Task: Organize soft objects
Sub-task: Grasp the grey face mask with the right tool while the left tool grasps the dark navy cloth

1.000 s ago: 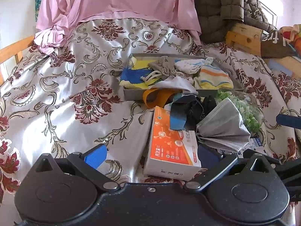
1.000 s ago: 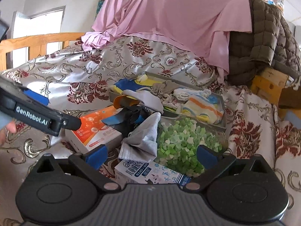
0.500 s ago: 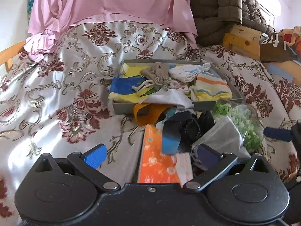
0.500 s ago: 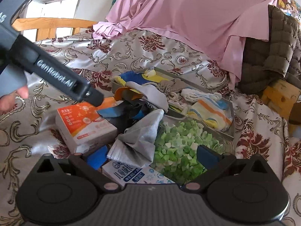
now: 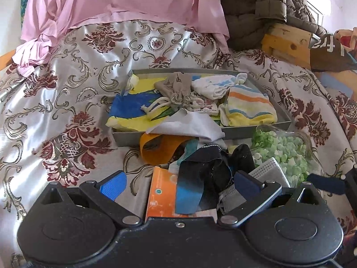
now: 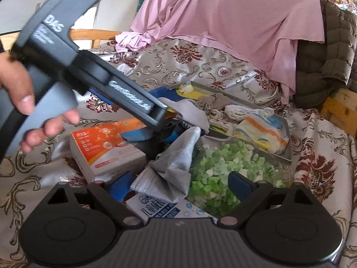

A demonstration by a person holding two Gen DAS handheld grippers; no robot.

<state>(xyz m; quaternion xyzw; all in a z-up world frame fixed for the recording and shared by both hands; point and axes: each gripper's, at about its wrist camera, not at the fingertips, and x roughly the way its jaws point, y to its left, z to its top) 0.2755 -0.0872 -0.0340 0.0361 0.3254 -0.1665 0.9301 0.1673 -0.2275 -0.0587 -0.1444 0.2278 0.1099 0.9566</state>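
Left gripper (image 5: 178,185): jaws spread wide, pinching nothing; it hangs low over the loose pile, with the dark blue-and-black strap (image 5: 196,178) lying between its fingers.
Right gripper (image 6: 180,184): jaws spread too, holding nothing; the grey face mask (image 6: 171,167) lies between its fingers, on top of a blue-and-white carton (image 6: 165,208).
Tray (image 5: 281,111): grey, shallow, on the patterned satin bedspread (image 5: 67,93); it already holds a blue-and-yellow cloth (image 5: 127,111), a beige drawstring pouch (image 5: 178,89), a white-and-blue sock (image 5: 212,86) and a striped yellow sock (image 5: 247,107).
Half in, half out: a pale grey cloth (image 5: 189,126) drapes over the tray's near rim.
Loose pile: just in front of the tray lie an orange band (image 5: 156,149), the strap and the face mask, partly resting on an orange-and-white box (image 6: 104,145).
Beside the pile: a clear bag of green foam cubes (image 6: 223,165), touching the tray's near corner.
Done, by my judgement: about half; 4 soft items sit in the tray.
Left, by my judgement: the draped cloth, the band, the strap, the mask and perhaps the foam bag are not yet put away.
Likely next: the left gripper looks placed to close on the strap.
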